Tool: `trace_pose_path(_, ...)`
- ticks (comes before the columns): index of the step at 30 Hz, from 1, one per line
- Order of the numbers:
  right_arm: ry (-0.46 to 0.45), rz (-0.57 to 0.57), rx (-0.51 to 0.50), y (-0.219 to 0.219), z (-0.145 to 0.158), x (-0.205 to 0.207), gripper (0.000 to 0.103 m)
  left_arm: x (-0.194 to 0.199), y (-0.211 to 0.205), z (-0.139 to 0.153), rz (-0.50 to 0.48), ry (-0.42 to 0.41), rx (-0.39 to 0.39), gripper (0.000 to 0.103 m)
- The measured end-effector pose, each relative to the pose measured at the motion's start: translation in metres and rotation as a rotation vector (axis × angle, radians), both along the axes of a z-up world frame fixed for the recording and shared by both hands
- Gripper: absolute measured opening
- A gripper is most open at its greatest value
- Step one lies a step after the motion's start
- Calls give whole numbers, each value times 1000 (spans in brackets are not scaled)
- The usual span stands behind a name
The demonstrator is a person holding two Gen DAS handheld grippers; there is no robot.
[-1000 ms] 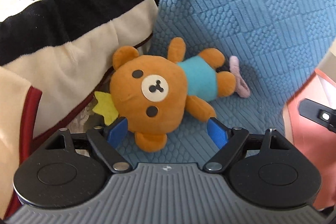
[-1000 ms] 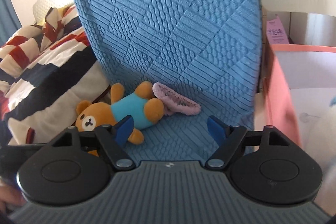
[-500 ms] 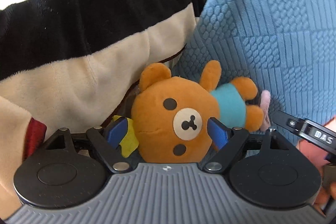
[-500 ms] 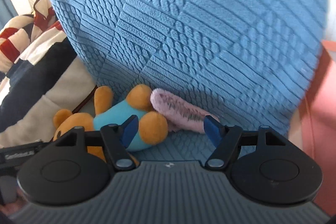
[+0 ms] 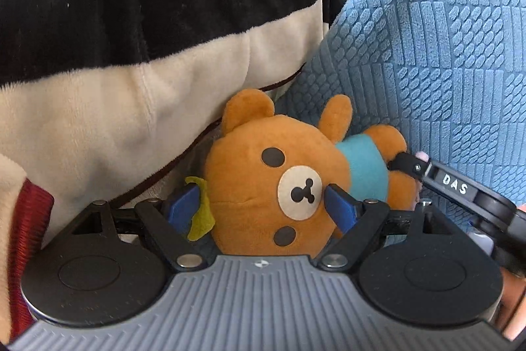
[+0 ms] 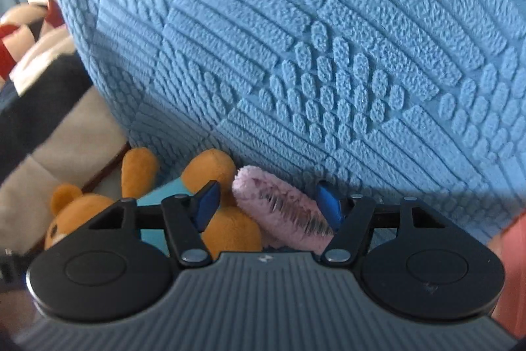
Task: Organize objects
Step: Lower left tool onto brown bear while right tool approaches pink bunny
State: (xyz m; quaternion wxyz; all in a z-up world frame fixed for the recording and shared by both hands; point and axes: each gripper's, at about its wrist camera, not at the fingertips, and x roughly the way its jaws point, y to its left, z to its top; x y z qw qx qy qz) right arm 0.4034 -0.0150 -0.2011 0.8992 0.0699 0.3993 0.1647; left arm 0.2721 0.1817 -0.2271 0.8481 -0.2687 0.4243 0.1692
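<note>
An orange plush bear [image 5: 282, 183] in a teal shirt lies on the blue textured cover, head toward me. My left gripper [image 5: 263, 206] stands open with its blue pads on either side of the bear's head, the right pad touching the face. A yellow-green felt piece [image 5: 200, 213] sits by the left pad. In the right wrist view the bear [image 6: 230, 229] lies at lower left beside a pink fuzzy comb-like item [image 6: 282, 209]. My right gripper [image 6: 268, 203] is open, its pads straddling the pink item and the bear's leg.
A striped black, cream and red blanket [image 5: 131, 38] is heaped at the left. The blue textured cushion [image 6: 312, 55] rises steeply right behind the toys. The right gripper's finger [image 5: 460, 186], labelled DAS, reaches in by the bear's legs. A pink edge [image 6: 513, 252] shows at the right.
Both grippers moved forward and down toward the toys. The left one now has the bear's head between its pads and has narrowed slightly. The right one has closed in around the pink item.
</note>
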Motion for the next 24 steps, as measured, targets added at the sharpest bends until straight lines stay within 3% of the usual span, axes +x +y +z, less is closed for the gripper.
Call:
trace_pose_path(3,-6,-13,36,-5,-6,-1,62,-1,-2,-2,-23,10,-18,86)
trace_pose_path(9,8,-38,1,-4,-4,-12,39,-8,-14,0,-71,9,-13,85)
trace_pose_path(15,37,-115,-20,-16,4,-21,34,-16,-27,3,-116,-29,-49,85)
trace_pose_path(24,31,-163,-115,-40,24,-52,16,-37,-34,10,-152,-102,-137,85)
